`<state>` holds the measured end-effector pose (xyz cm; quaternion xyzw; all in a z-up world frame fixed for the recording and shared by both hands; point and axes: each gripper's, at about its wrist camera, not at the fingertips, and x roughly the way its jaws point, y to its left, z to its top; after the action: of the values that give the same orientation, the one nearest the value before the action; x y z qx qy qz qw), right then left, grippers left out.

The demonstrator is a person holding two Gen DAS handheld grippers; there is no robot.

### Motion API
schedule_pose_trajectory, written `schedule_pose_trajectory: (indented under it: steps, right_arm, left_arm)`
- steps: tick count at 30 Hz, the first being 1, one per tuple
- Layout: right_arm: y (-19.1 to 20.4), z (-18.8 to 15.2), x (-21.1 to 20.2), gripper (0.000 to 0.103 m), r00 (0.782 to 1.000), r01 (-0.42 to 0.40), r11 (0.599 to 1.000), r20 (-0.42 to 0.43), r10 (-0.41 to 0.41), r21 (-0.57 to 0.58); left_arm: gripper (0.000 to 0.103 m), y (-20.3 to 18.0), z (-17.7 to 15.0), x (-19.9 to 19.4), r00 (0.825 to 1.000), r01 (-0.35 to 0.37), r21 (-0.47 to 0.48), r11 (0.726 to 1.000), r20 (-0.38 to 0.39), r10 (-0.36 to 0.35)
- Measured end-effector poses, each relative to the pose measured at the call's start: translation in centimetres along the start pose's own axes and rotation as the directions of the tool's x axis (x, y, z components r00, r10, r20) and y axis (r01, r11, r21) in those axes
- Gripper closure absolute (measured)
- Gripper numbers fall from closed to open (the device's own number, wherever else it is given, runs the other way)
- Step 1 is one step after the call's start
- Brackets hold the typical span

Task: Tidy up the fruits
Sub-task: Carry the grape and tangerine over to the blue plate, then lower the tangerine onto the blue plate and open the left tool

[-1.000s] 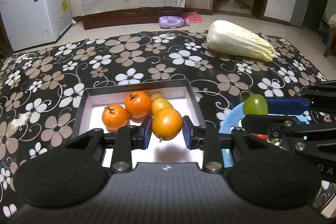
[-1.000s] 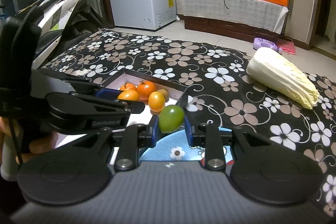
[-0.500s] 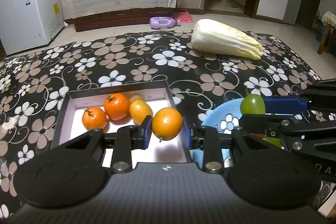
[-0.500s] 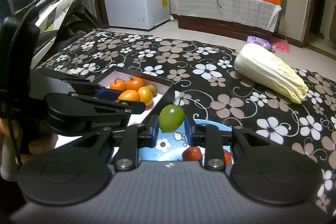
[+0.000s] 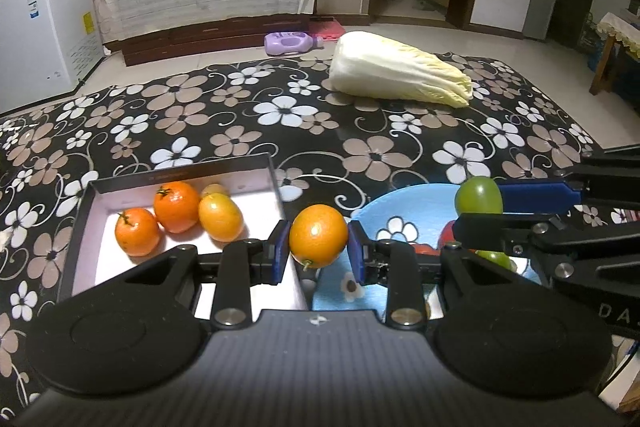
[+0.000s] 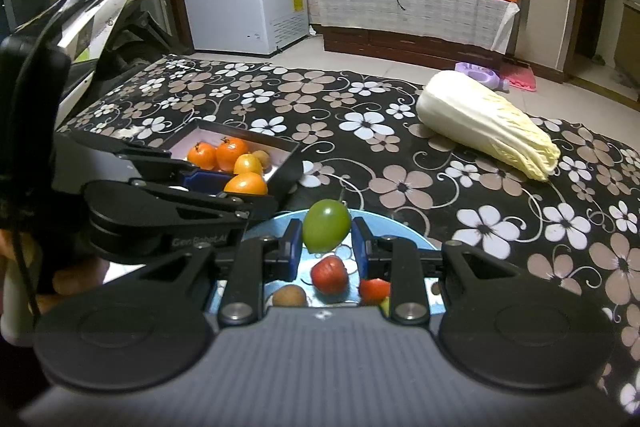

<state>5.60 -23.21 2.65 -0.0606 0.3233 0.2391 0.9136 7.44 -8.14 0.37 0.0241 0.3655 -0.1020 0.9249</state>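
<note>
The left hand-held gripper [image 5: 318,253] is clamped on an orange fruit [image 5: 318,241], its blue pads pressing both sides, the fruit hanging in the air over the gap between the box's right wall and the blue plate [image 5: 404,205]. The right hand-held gripper [image 6: 326,243] is closed on a green fruit [image 6: 326,231], held above that same plate.

The dark-walled, white-lined box [image 5: 182,173] holds two stemmed orange fruits [image 5: 137,231] and a yellower one [image 5: 220,217] in a row; a fourth, duller piece [image 5: 214,190] is mostly hidden behind them and hard to identify. The box's near edge is cut off by the left gripper's body.

Only the right wrist view looks down into the plate: a red fruit [image 6: 329,273], a second red piece [image 6: 375,289] half covered by a gripper finger, and a brown round fruit [image 6: 289,296] cut off by the gripper housing. From the left wrist these show only as slivers of red and green behind the right gripper's arms. The right view also shows part of a person's hand [image 6: 66,281] behind the left gripper, dim and hard to make out.

Box and plate sit near each other on a black flower-patterned cloth over the desk [image 5: 360,131]. A napa cabbage [image 5: 396,74] lies on its side well beyond them. A white chest freezer [image 6: 244,9] stands on the floor behind.
</note>
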Motion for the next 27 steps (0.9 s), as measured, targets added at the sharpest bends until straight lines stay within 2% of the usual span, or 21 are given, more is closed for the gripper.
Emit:
schedule_pose_trajectory:
  steps: [12,18,27]
  right_arm:
    - [-1.9,-1.3,-0.2,0.074,0.998,0.031,0.999,-0.049,-0.03,0.016]
    - [-2.4,-2.1,0.0,0.074,0.995,0.05,0.999,-0.088,-0.05,-0.002]
    - [-2.3,-3.2,0.5,0.074,0.986,0.0,0.999,-0.168,-0.006,-0.033]
  left_arm:
    - [0.067,-2.2,-0.2,0.3,0.999,0.052,0.033,0.998,-0.002,-0.052]
    - [0.067,-2.9,-0.4,1.3,0.998,0.05,0.039,0.998,-0.025,-0.049]
    - [0.067,-3.4,-0.7,2.3,0.998,0.04,0.048,0.998,-0.05,-0.038]
